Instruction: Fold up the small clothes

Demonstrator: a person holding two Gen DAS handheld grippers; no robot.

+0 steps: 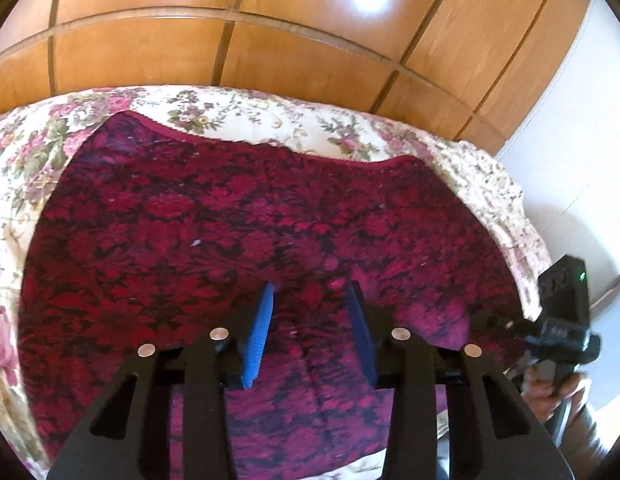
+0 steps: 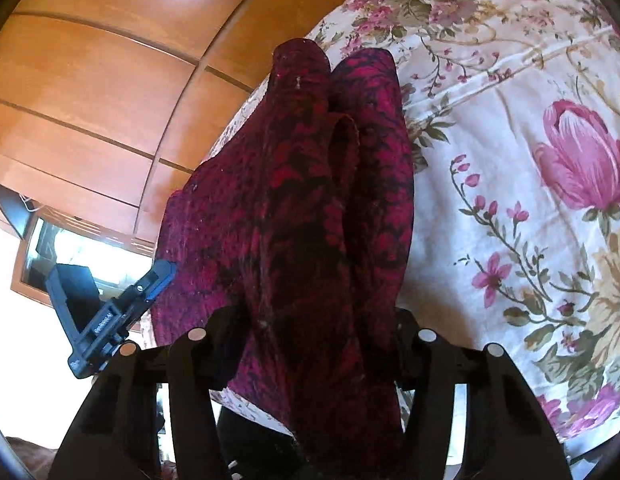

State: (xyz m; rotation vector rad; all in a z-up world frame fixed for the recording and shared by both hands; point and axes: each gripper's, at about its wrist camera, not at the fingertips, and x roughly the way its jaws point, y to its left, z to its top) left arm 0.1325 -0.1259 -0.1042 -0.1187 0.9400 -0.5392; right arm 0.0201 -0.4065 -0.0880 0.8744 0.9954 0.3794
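Note:
A dark red garment with a floral pattern (image 1: 270,208) lies spread across a flowered bedsheet (image 1: 238,108). My left gripper (image 1: 314,320) hovers low over its near part, blue pads (image 1: 260,332) apart, with flat cloth showing between them. In the right wrist view the same garment (image 2: 310,200) is bunched into a raised ridge that runs between the jaws of my right gripper (image 2: 310,320) and hides its pads; it looks clamped. The right gripper (image 1: 494,322) also shows at the garment's right edge, held by a hand (image 1: 550,392). The left gripper (image 2: 158,280) sits at the garment's left edge.
A glossy wooden wardrobe (image 1: 270,40) stands just behind the bed. A white wall (image 1: 570,120) is to the right of it. The bedsheet (image 2: 510,160) stretches wide to the right of the garment. A bright framed pane (image 2: 70,248) is low at the left.

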